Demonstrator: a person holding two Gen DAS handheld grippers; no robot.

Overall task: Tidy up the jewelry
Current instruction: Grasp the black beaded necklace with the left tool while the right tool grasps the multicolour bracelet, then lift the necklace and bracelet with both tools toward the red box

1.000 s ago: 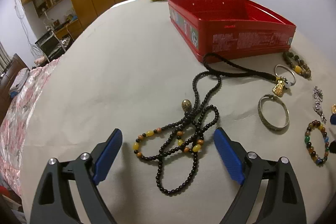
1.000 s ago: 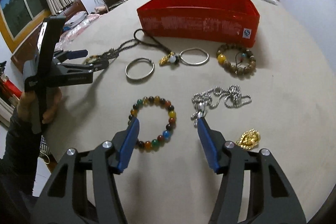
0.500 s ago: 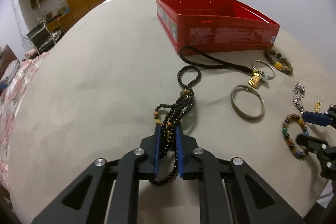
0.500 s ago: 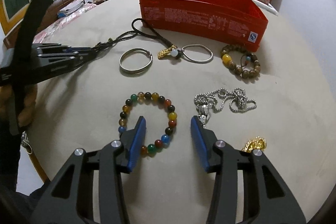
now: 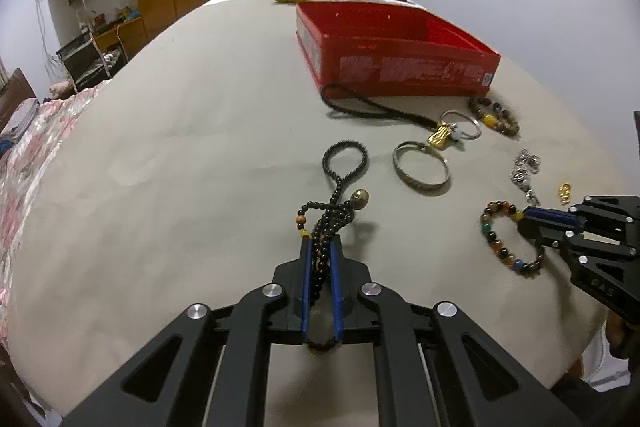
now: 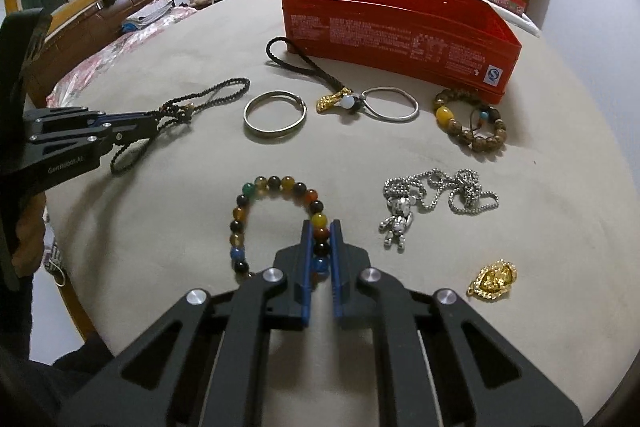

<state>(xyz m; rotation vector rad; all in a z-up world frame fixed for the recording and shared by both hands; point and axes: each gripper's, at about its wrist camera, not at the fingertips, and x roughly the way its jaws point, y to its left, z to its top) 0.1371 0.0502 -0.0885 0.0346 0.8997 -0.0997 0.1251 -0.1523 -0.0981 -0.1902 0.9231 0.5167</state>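
2 grips set, lift pending.
We find the left gripper [image 5: 320,247] clamped on the black bead necklace [image 5: 334,203], the right gripper [image 6: 320,231] clamped on the multicoloured bracelet [image 6: 276,219], both on the table [image 5: 200,131]; we advise lifting slowly toward the red box [image 6: 400,27], trailing loops clearing neighbours.

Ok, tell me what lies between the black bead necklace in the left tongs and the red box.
Nothing upright blocks the way. The left tongs are shut on the black bead necklace; on the table towards the red box lies only the black braided cord, flat against the box's near wall. Lifted over it, the path looks clear.
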